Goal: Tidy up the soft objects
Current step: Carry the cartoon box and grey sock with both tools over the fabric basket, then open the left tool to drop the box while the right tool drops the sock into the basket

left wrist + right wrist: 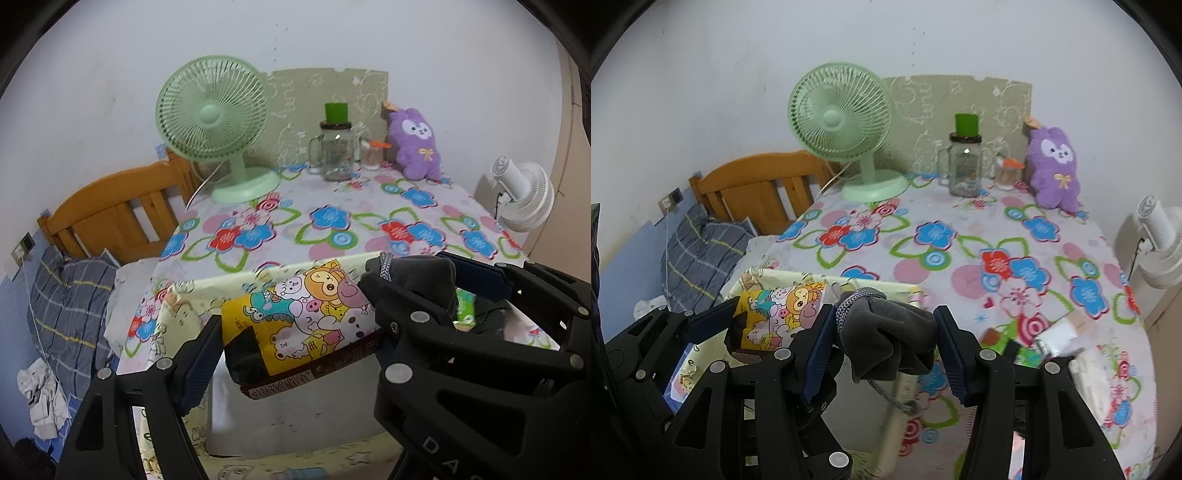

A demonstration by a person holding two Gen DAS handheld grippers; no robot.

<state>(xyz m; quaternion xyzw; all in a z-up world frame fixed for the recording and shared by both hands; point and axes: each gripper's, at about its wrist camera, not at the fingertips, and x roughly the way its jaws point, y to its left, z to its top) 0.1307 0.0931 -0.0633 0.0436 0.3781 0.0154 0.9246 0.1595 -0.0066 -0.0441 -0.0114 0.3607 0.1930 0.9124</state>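
Observation:
My left gripper (295, 332) is shut on a yellow cartoon-printed soft pack (306, 314) and holds it over a pale yellow fabric storage box (192, 299) at the table's near edge. The pack also shows in the right wrist view (783, 310). My right gripper (886, 332) is shut on a grey drawstring pouch (886, 328) with a grey cord, just right of the left gripper; the pouch also shows in the left wrist view (417, 273). A purple plush toy (415, 144) sits at the table's far right corner.
The floral tablecloth (960, 258) covers the table. A green desk fan (218, 125), a glass jar with a green lid (336, 147) and a small cup stand at the back. A white fan (521, 195) is at the right. A bed with a plaid pillow (66, 302) lies left.

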